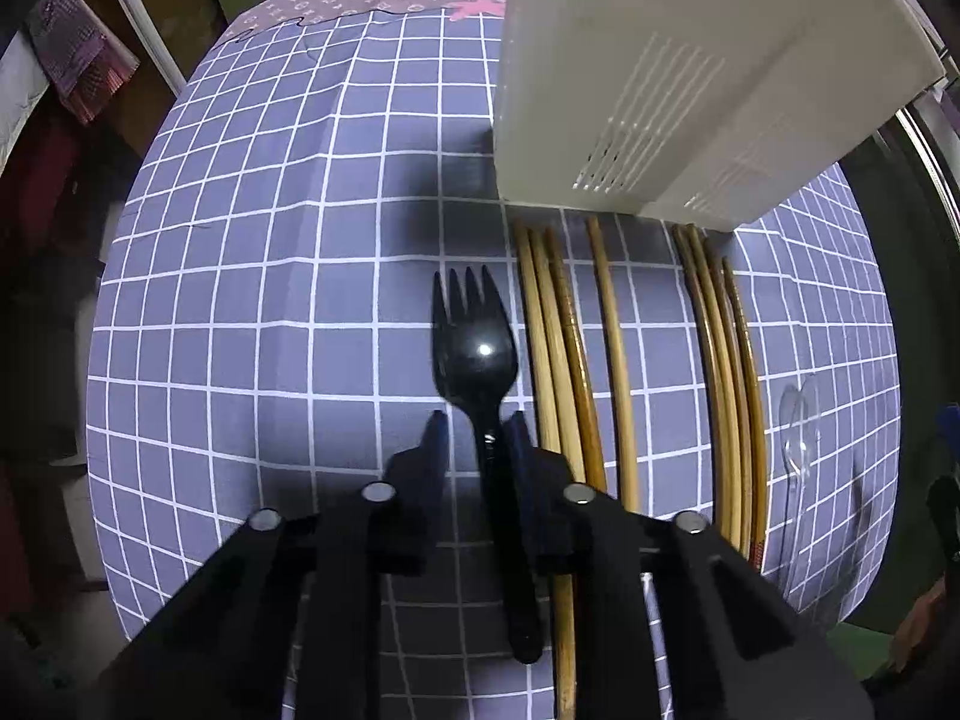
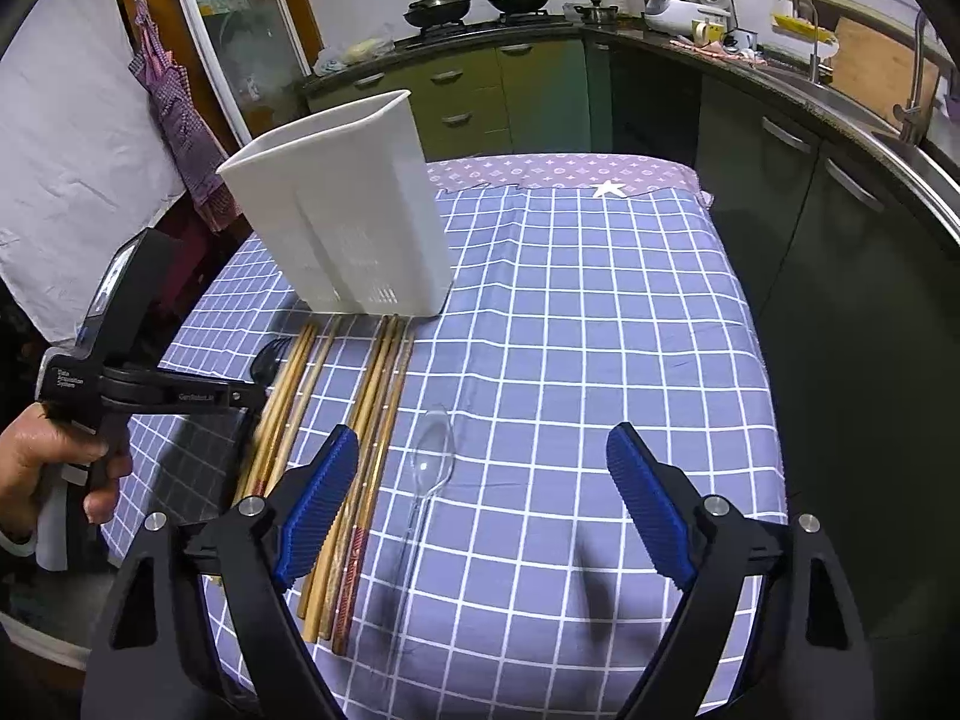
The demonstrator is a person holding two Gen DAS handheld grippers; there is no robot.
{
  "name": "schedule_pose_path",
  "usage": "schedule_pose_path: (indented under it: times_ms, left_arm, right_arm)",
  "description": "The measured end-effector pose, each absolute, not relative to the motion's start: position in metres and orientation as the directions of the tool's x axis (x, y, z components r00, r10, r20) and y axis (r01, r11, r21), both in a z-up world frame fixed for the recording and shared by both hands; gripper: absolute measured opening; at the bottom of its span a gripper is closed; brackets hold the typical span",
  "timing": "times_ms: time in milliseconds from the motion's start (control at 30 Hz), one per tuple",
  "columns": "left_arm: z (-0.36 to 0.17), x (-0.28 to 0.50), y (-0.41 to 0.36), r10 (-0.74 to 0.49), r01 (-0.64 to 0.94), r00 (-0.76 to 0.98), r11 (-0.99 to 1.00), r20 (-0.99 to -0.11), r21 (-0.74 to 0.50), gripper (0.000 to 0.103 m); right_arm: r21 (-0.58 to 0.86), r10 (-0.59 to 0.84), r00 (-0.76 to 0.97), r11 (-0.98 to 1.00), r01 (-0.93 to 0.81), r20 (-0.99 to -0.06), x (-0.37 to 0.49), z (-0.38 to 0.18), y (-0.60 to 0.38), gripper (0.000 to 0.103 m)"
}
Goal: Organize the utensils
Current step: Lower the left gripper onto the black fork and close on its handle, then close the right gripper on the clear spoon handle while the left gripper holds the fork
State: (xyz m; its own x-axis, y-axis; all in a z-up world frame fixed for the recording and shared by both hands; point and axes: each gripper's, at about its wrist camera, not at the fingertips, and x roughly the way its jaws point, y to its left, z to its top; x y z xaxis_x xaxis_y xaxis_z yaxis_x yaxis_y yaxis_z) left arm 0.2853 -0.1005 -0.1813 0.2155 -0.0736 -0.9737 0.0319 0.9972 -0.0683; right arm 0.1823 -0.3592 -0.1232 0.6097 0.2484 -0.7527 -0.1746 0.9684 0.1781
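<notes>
Black fork [image 1: 475,354] pinched in left tongs [image 1: 475,429]; right tongs [image 2: 483,498] wide over clear spoon [image 2: 431,456].

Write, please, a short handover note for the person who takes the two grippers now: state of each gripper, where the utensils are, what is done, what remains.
Left gripper: jaws narrowed around the black fork's neck; fork lies on the checked tablecloth.
Right gripper: open, holding nothing, above the clear plastic spoon.
Chopsticks: flat in two bunches, tips toward the white utensil holder, which stands upright behind them.
Done: nothing seen going into the holder; its inside is hidden.
Left: fork, spoon and chopsticks all to go in.
</notes>
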Motion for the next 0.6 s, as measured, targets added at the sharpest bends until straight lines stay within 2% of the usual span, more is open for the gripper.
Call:
schedule_pose_path:
  times_ms: [67,300,367,500,600]
  left_arm:
    - [-0.180,0.286,-0.102,-0.071,0.034,0.213,0.997,-0.974,-0.065,0.011]
    - [-0.181,0.288,-0.112,-0.064,0.071,0.220,0.996,-0.973,-0.050,0.009]
    - [-0.177,0.286,-0.106,-0.070,0.088,0.242,0.995,-0.968,-0.050,0.009]
    - [-0.159,0.273,-0.098,-0.108,0.123,0.295,0.990,-0.949,-0.075,0.009]
    - [-0.144,0.261,-0.089,-0.141,0.138,0.343,0.985,-0.929,-0.098,0.009]
  right_arm:
    - [0.170,0.243,0.611,0.970,-0.175,-0.754,0.182,-0.124,-0.359,0.084]
    - [0.176,0.262,0.585,0.964,-0.200,-0.767,0.185,-0.124,-0.354,0.085]
    - [0.179,0.255,0.550,0.965,-0.189,-0.795,0.189,-0.129,-0.352,0.092]
    - [0.149,0.221,0.462,0.971,-0.187,-0.859,0.198,-0.140,-0.341,0.092]
    - [0.189,0.253,0.389,0.962,-0.196,-0.886,0.205,-0.147,-0.335,0.090]
